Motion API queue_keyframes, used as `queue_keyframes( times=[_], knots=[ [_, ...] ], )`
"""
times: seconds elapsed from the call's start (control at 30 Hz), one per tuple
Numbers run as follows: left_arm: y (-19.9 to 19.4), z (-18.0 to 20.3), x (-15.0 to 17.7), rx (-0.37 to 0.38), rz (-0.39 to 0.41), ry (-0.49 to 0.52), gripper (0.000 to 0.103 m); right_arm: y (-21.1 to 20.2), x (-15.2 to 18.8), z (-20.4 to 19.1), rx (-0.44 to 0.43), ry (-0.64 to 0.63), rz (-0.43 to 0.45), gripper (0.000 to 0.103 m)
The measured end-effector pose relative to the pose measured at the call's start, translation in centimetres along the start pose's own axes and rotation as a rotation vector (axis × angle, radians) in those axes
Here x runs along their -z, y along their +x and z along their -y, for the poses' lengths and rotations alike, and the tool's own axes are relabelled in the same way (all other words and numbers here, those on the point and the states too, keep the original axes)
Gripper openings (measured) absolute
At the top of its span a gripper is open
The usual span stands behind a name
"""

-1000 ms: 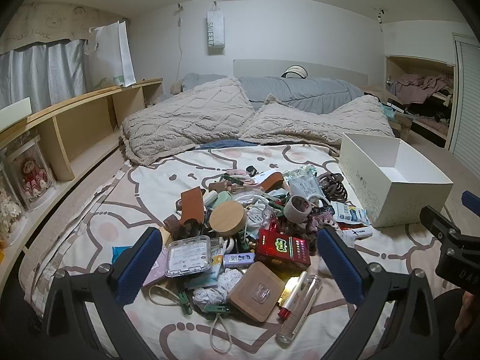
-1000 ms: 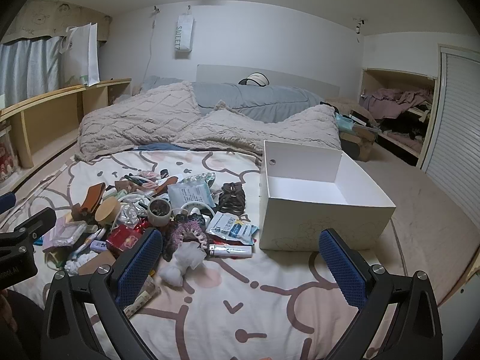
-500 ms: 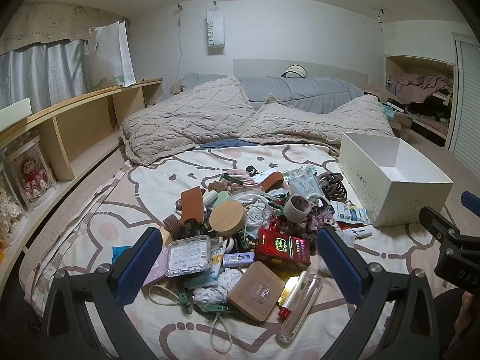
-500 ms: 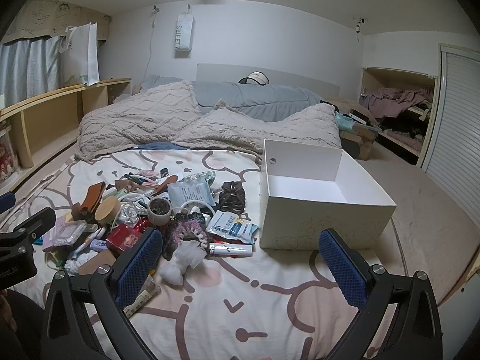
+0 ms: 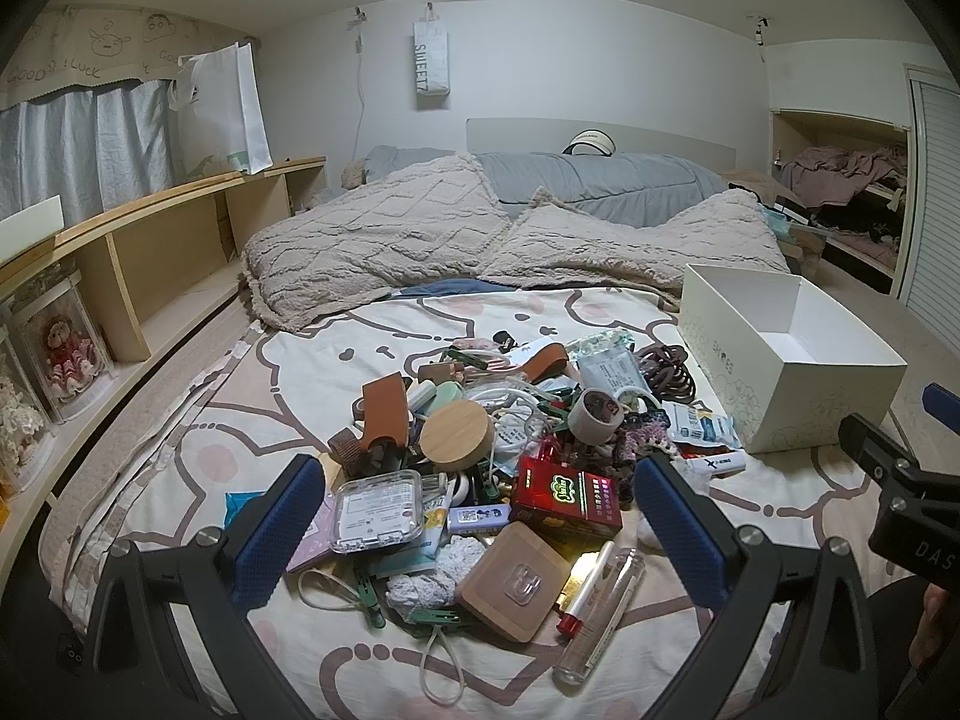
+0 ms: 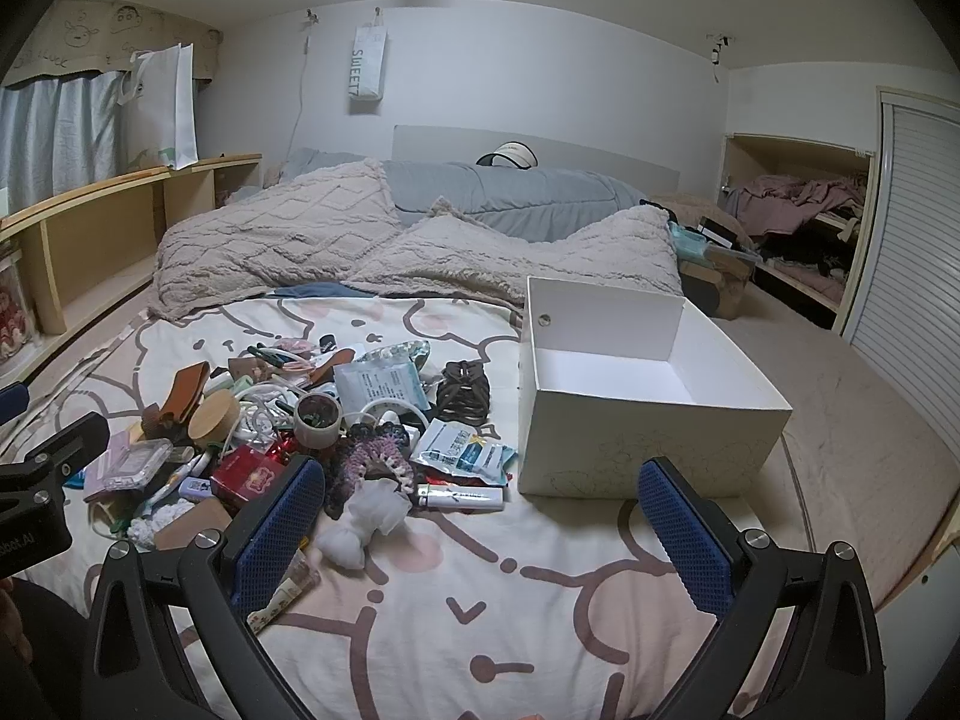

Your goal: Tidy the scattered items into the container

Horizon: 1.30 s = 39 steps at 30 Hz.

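So I'm looking at the heap of scattered small items [image 5: 480, 456] piled mid-bed on the cartoon-print bedsheet [image 6: 480, 618], with the empty white cardboard box [image 6: 648, 402] sitting just beside it toward the right edge. My plan: start with loose stuff on the pile's fringe, like the white lighter [image 6: 462, 498] nearest the box, pinching one thing at a time. The left gripper [image 5: 480, 525] is hovering over the pile, jaws wide apart, holding nothing. The right gripper [image 6: 483, 525] is likewise spread wide and empty.
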State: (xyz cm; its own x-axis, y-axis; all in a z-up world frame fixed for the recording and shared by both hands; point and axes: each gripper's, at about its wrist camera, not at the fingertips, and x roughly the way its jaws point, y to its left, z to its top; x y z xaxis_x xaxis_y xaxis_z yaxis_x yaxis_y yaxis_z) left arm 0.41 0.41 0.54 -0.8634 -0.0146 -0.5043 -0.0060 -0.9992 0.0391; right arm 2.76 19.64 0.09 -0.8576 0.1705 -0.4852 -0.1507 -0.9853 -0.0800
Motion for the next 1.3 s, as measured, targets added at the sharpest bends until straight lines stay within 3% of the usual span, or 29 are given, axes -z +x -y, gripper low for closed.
queue_keyframes(
  times=[0.37,0.73,0.97,1.17,1.3],
  knots=[
    [0.7,-0.4,0.7,-0.01,-0.025,-0.008,0.103,0.9,0.7,-0.1,-0.017,0.027,-0.037,0.103],
    [4.6,-0.6,3.3,0.03,-0.168,-0.051,0.103,4.8,2.3,0.4,-0.108,0.098,-0.165,0.103],
    [6.5,0.1,5.5,0.091,-0.246,-0.036,0.103,7.4,3.2,0.0,-0.178,0.113,-0.241,0.103],
    [6.7,1.5,6.7,0.155,-0.25,-0.015,0.103,10.3,2.6,-1.2,-0.261,0.072,-0.319,0.103],
    [6.9,2.1,7.3,0.204,-0.271,-0.013,0.103,12.2,2.6,-2.5,-0.323,0.014,-0.364,0.093]
  ],
)
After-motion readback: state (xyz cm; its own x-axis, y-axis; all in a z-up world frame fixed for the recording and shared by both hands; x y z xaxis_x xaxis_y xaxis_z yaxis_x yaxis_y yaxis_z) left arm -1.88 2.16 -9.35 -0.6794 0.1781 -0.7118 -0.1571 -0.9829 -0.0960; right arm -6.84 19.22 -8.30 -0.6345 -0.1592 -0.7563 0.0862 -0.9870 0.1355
